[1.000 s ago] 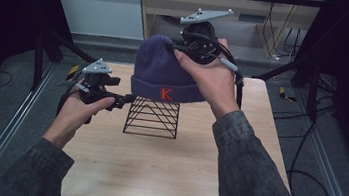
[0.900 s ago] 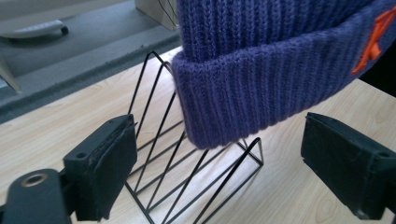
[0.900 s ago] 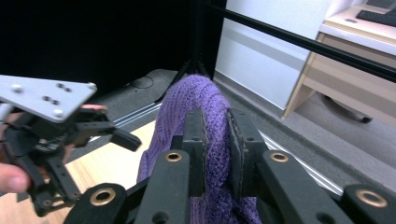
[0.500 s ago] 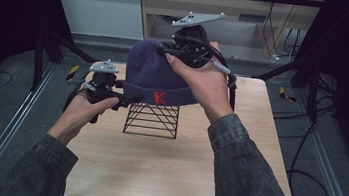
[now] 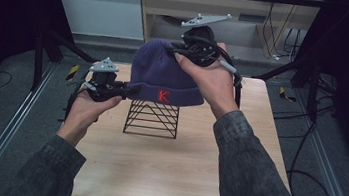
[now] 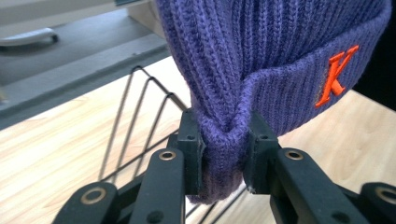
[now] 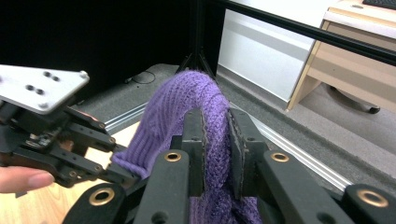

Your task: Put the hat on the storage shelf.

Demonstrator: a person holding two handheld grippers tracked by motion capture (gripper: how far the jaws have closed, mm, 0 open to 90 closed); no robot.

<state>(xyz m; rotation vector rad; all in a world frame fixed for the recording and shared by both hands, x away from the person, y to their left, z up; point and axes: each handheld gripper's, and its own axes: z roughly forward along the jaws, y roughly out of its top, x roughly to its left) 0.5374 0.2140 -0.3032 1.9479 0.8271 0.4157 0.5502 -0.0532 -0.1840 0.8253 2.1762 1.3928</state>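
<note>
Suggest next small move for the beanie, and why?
Probably lower it onto the wire rack. Left gripper pinches the beanie at its cuff, right gripper pinches its crown, and it hangs just above the rack.

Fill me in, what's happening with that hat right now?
A person holds the purple beanie up between two handheld grippers, above the black wire rack on the wooden table. The left gripper is shut on the cuff's edge, beside the orange K; the right gripper pinches the knit near the crown.
</note>
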